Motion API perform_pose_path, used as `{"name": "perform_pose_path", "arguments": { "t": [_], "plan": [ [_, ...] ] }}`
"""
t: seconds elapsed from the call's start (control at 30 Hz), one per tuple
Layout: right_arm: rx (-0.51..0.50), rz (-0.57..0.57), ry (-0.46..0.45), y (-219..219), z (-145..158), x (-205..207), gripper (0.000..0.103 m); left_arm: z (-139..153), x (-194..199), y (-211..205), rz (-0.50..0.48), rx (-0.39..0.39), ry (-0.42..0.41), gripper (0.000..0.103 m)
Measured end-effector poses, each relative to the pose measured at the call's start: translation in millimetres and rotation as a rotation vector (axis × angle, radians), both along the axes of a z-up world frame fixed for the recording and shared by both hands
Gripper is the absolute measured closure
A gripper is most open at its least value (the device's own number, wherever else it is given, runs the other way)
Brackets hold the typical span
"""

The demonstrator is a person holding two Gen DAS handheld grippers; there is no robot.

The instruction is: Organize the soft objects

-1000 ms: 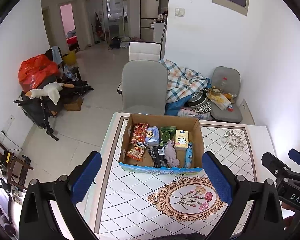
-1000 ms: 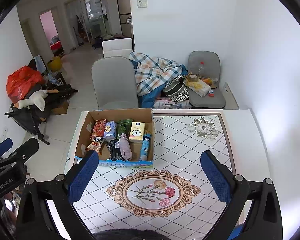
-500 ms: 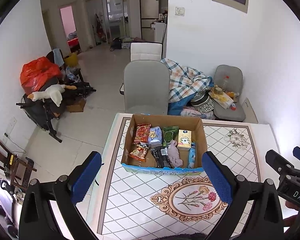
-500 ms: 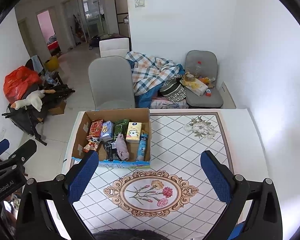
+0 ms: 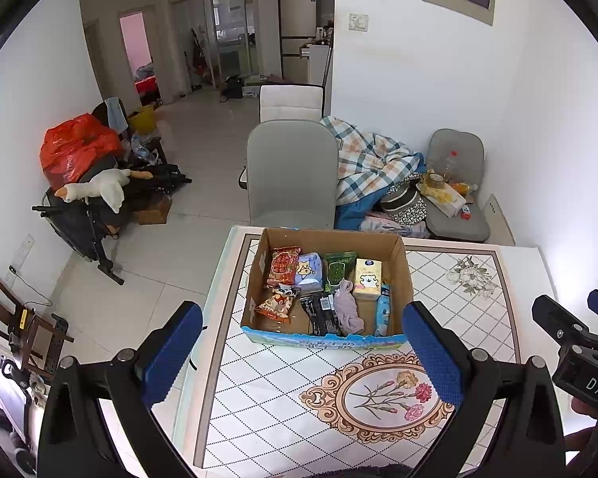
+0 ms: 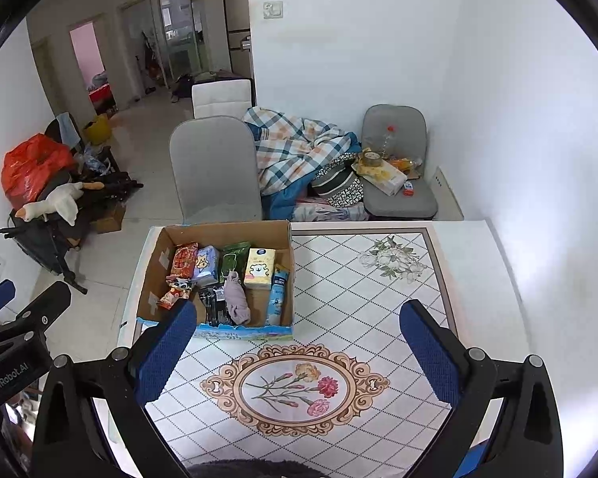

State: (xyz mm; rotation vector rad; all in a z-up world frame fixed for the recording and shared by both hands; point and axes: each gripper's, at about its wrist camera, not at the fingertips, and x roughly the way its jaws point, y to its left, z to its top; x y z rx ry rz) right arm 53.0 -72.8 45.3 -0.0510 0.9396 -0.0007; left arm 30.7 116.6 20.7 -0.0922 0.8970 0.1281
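An open cardboard box [image 5: 402, 263] [image 6: 151, 275] stands on the patterned table [image 5: 283, 390] [image 6: 339, 298] at its far left part. Inside lie snack packets, tissue packs such as a yellow one [image 5: 367, 279] [image 6: 260, 268], a blue tube and a mauve cloth bundle [image 5: 347, 307] [image 6: 235, 298]. My left gripper [image 5: 299, 350] is open and empty, held above the table before the box. My right gripper [image 6: 299, 352] is open and empty, to the right of the box, above the flower medallion [image 6: 295, 388].
A grey chair [image 5: 291, 175] stands behind the table. A plaid blanket pile [image 5: 370, 163] and a second grey chair with clutter [image 5: 454, 195] sit by the white wall. A stroller with a goose toy [image 5: 95, 189] stands on the floor at the left.
Both grippers have drawn back and risen slightly; the box and table look a little smaller and farther. Both stay open. Nothing in the box has moved.
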Motion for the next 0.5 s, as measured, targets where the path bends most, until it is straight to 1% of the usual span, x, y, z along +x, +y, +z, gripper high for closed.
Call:
{"name": "perform_pose_path", "arguments": {
  "t": [0.27,0.5],
  "plan": [
    [-0.006,-0.002,0.006,3.1,-2.4,-1.5,0.000,-2.2,-0.1,0.0,-0.010,0.000,0.010,0.000],
    [-0.005,-0.001,0.006,2.3,-1.6,-1.8,0.000,0.2,-0.1,1.7,-0.009,0.002,-0.001,0.000]
  ]
}}
